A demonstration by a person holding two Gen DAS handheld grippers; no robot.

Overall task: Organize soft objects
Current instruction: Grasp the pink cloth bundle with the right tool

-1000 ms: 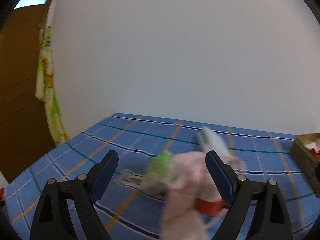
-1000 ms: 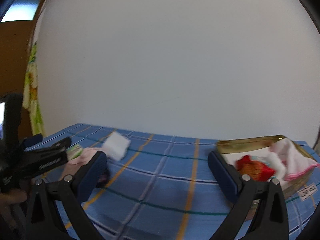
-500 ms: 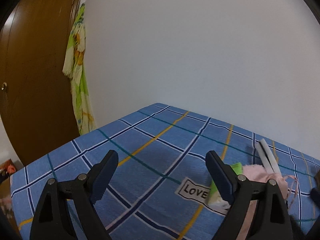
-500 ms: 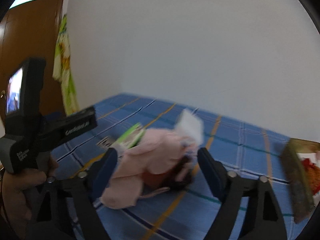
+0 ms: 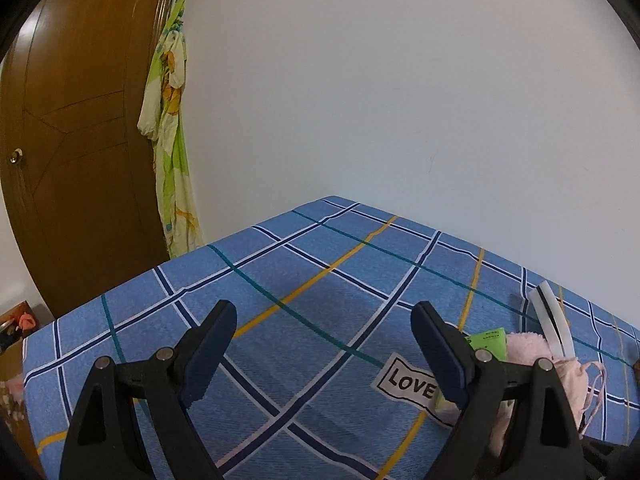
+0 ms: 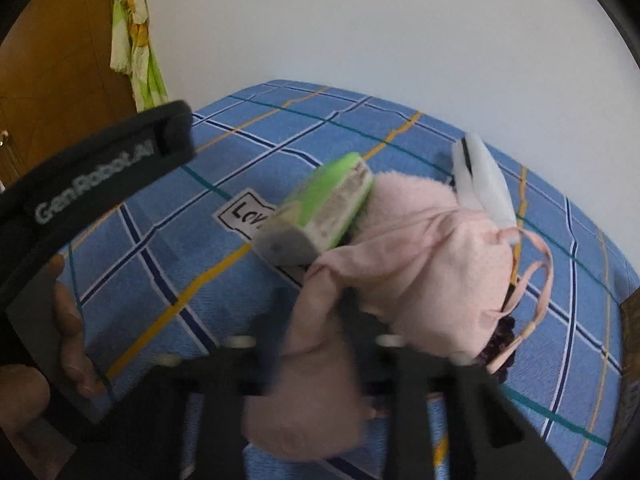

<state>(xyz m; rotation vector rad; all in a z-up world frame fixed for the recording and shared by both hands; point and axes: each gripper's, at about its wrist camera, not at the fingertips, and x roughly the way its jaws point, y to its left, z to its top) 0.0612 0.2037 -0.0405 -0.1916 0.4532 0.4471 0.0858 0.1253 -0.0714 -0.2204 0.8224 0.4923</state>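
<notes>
Your left gripper [image 5: 324, 344] stands wide open with nothing between its fingers, aimed at bare blue plaid sheet [image 5: 304, 280] in the middle of its view; that reads as parked clear so the other hand can work. The pile sits at the lower right of that frame, just past the right finger: a green pack [image 5: 486, 344], a pink cloth [image 5: 524, 346] and a white pad [image 5: 554, 324] leaning behind it.

In the right wrist view the pile fills the centre. The pink cloth [image 6: 420, 256] drapes down into your right gripper [image 6: 316, 344], whose fingers are blurred; they look drawn in on a fold of it, but you cannot tell for sure whether it is pinched. The green pack [image 6: 324, 208] rests against the cloth's upper left, the white pad [image 6: 484, 176] at its upper right, and pink strings [image 6: 536, 292] trail off to the right. A dark item [image 6: 502, 340] peeks out under the cloth. Lifting the cloth would likely tip the pack, since they touch.
</notes>
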